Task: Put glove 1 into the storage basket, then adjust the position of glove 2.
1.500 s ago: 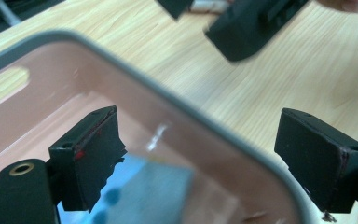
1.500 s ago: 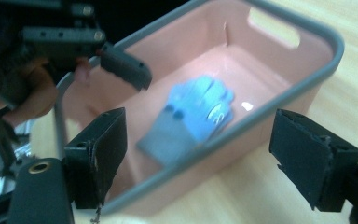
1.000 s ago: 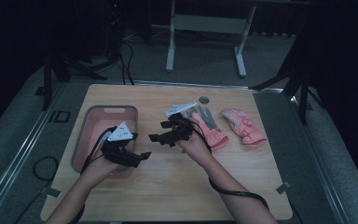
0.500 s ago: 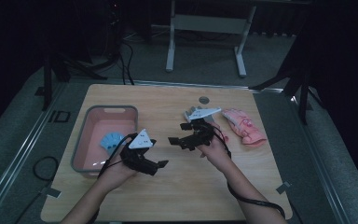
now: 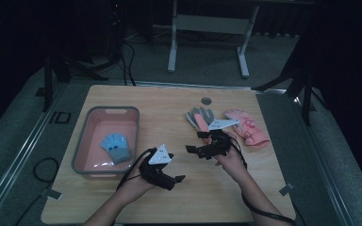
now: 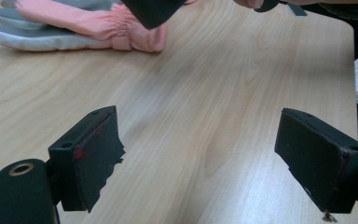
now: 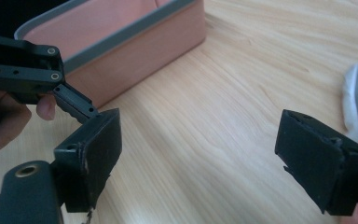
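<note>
pale wooden table (image 5: pixel 179 108) on grey carpet floor (image 5: pixel 23 117), dark room

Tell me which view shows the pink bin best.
The high view: the whole pink bin shows from above on the table's left side, with a blue glove lying inside. The right gripper view catches one corner and side wall. The left gripper view faces away, toward the pink gloves.

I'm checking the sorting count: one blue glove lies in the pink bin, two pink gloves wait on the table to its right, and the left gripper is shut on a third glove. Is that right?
Not quite. The left gripper holds nothing: the left gripper view shows its jaws wide apart over bare table. The rest stands: the blue glove lies in the pink bin, and two pink gloves lie to its right.
</note>
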{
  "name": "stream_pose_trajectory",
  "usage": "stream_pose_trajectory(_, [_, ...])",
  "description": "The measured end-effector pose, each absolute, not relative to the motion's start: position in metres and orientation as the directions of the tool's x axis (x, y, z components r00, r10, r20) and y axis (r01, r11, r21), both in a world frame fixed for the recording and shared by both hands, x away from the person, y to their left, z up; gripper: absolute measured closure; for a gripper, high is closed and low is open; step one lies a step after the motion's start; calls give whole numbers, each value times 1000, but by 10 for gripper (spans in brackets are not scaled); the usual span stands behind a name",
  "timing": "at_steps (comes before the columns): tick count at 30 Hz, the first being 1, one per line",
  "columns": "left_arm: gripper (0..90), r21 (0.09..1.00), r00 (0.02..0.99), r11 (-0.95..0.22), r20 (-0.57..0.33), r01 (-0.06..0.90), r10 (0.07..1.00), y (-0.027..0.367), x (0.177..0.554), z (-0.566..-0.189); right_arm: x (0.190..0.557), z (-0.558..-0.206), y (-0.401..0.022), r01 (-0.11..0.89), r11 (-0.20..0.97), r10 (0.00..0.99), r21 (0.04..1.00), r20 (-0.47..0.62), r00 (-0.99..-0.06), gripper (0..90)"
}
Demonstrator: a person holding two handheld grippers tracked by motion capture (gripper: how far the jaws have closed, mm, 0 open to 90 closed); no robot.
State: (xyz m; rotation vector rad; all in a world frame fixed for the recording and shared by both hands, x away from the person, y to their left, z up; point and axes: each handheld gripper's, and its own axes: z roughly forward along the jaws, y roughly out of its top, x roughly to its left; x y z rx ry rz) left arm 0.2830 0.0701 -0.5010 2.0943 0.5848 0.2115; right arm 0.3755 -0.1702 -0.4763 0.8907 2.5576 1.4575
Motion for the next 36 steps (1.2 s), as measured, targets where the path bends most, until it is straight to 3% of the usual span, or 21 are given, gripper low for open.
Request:
stream_pose_trajectory(8, [40, 799, 861, -489, -68, 350, 504, 63, 282, -524, 369, -487, -191, 486, 357, 524, 798, 260, -811, 121])
stream_pose_trajectory(11, [25, 815, 853, -471, -54, 339, 520, 65, 283, -529, 364, -490, -198, 457, 360, 522, 814, 231, -821, 103])
stream_pose_trajectory(14, [25, 823, 844, -462, -40, 332, 535, 66, 283, -531, 362, -489, -204, 437, 368, 535, 821, 198, -822, 191])
stream_pose_trajectory(18, [20, 801, 849, -492, -39, 342, 527, 64, 280, -535, 367, -487, -216, 449, 375, 588, 811, 166, -791, 374])
stream_pose_trajectory(20, [20, 789, 855, -508, -42, 345, 516, 62, 277, -538, 371, -485, -223, 454, 395, 602, 798, 148, -784, 521])
stream_pose_trajectory(22, [20, 794, 857, -504, -41, 340, 513, 60, 275, -541, 373, -484, -226, 454, 396, 609, 799, 142, -780, 546])
stream_pose_trajectory(23, [19, 795, 857, -500, -48, 344, 513, 60, 274, -543, 380, -484, -233, 459, 388, 621, 799, 142, -771, 600])
stream_pose_trajectory(28, [19, 814, 862, -465, -83, 349, 501, 58, 270, -548, 403, -485, -246, 467, 379, 699, 799, 84, -710, 598])
stream_pose_trajectory(36, [19, 824, 868, -467, -59, 322, 494, 55, 263, -547, 452, -487, -242, 517, 324, 743, 792, 126, -658, 615])
